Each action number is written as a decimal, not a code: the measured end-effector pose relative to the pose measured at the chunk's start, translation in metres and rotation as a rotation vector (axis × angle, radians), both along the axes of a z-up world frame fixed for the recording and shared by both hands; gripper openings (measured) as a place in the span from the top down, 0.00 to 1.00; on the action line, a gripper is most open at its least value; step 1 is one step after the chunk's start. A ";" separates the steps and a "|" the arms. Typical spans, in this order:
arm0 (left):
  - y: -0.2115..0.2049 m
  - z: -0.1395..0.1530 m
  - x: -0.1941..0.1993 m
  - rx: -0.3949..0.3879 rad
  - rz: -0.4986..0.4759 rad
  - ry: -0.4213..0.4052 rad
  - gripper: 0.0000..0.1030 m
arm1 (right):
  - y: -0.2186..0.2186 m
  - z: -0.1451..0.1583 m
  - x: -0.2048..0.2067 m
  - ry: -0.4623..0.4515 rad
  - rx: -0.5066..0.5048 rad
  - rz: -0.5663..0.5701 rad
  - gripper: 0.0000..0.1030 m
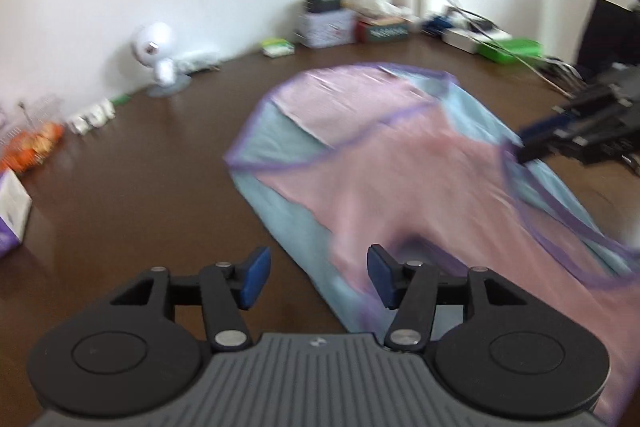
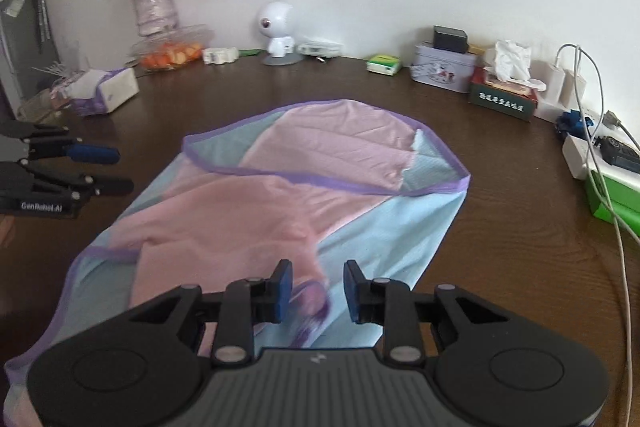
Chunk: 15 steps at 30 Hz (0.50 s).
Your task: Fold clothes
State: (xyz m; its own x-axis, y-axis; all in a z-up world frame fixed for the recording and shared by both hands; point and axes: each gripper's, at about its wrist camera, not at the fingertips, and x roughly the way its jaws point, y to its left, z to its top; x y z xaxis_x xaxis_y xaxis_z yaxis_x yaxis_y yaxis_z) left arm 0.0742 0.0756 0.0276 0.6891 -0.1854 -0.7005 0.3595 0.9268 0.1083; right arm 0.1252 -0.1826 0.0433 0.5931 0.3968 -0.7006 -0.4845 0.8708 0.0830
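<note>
Both grippers hang over the garment (image 2: pixel 280 211), a pink and pale-blue piece with purple trim lying rumpled on the brown table (image 2: pixel 500 227). My right gripper (image 2: pixel 318 293) is spread wide, gripping nothing, a purple hem bunched directly beneath its pads. My left gripper (image 1: pixel 318 277) is equally wide and empty, cloth ahead and to its right. I'd worry about pinching only one layer there; the fold would drag crooked.
</note>
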 end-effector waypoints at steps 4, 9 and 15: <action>-0.025 -0.022 -0.019 0.077 -0.023 0.004 0.55 | -0.001 -0.009 -0.012 -0.001 -0.028 -0.028 0.76; -0.017 -0.019 -0.017 0.074 0.057 0.018 0.96 | 0.002 -0.013 -0.024 -0.047 -0.071 -0.066 0.99; -0.001 -0.014 -0.027 0.060 0.155 -0.002 0.84 | -0.010 0.003 -0.059 -0.178 -0.217 -0.094 0.98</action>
